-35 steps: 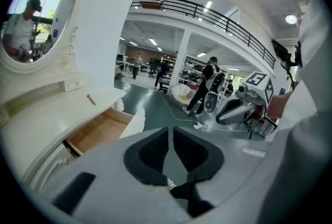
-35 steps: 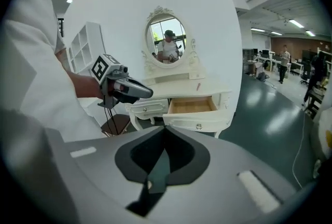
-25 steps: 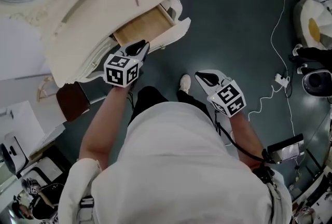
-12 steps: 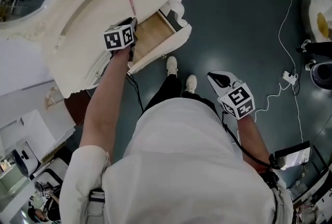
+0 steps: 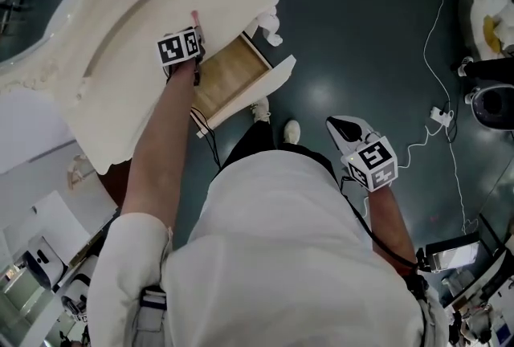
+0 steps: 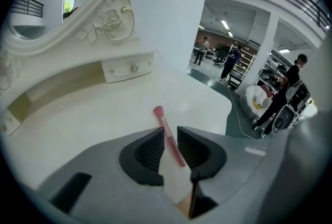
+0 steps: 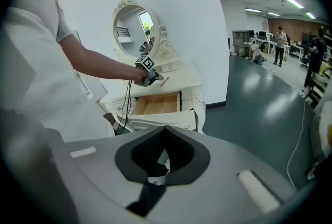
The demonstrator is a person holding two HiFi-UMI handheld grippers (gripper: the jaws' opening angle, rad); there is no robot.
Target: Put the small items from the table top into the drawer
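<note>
A pink make-up brush [image 6: 167, 131] lies on the white dressing table top [image 6: 104, 114], its head pointing away from me. My left gripper [image 6: 170, 134] is open low over the table, and the brush handle runs through the gap between its jaws. In the head view the left gripper [image 5: 195, 34] sits just short of the brush [image 5: 195, 16], above the open wooden drawer [image 5: 229, 74]. The drawer [image 7: 155, 103] looks empty in the right gripper view. My right gripper [image 5: 336, 127] hangs shut over the dark floor to the right, holding nothing.
An oval mirror with a carved frame [image 6: 111, 15] and a small shut drawer [image 6: 128, 68] stand at the table's back. A white cable and power strip [image 5: 440, 114] lie on the floor at right. The person's shoes [image 5: 291, 131] are below the drawer front. People stand far off in the hall.
My left gripper has risen from the drawer front onto the table top and reached the pink brush. The right gripper has hardly moved.
</note>
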